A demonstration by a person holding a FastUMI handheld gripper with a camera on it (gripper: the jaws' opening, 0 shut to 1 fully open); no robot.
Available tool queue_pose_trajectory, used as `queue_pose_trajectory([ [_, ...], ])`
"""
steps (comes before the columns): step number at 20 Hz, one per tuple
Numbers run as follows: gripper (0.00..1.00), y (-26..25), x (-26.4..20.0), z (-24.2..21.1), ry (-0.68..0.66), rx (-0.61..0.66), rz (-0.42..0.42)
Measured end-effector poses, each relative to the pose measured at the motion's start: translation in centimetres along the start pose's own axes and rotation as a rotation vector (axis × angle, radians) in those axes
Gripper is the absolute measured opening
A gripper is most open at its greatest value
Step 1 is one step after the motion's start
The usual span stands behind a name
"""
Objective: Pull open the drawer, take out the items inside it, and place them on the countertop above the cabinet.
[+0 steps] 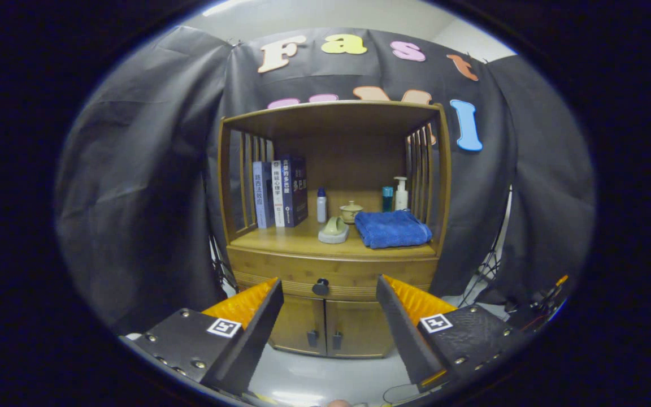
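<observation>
Ahead of the claw [328, 294] stands a light brown wooden cabinet [331, 265] with an open shelf section above, a single drawer [303, 274] below the bench surface, and two small doors [328, 333] at the bottom. Claw is spread wide, holding nothing; its two fingers [257, 316] sit apart from the cabinet, framing the lower front. Drawer is closed, and its round dark knob [320, 287] appears between the fingers, beyond their tips. Drawer contents cannot be seen. On the wooden bench top [280, 240] of the cabinet: three upright books [280, 192] with blue and dark covers stand against the slatted left side; a small white bottle with a blue cap [321, 205] stands just beside them; a pale green oval soap dish [334, 230] lies near the front centre; a small beige lidded ceramic pot [351, 212] sits behind it. A folded blue towel [392, 228] lies on the right half, with a teal bottle [387, 199] and a white pump dispenser [401, 193] upright behind it. Pale floor [325, 373] shows below the cabinet.
</observation>
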State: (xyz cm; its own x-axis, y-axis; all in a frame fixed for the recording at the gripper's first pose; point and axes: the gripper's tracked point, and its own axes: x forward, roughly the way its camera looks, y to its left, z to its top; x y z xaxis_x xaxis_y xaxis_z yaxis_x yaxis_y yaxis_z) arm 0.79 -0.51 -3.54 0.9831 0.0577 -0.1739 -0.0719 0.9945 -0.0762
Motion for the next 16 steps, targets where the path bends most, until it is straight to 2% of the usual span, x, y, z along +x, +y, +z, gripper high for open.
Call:
queue_pose_trajectory([
  [8,0.99,-0.6,-1.4,1.0,-0.047,-0.031,-0.013],
  [12,0.99,0.1,-2.2,1.9,-0.068,-0.006,0.005],
  [16,0.99,-0.6,-2.6,2.2,-0.080,-0.008,-0.030],
])
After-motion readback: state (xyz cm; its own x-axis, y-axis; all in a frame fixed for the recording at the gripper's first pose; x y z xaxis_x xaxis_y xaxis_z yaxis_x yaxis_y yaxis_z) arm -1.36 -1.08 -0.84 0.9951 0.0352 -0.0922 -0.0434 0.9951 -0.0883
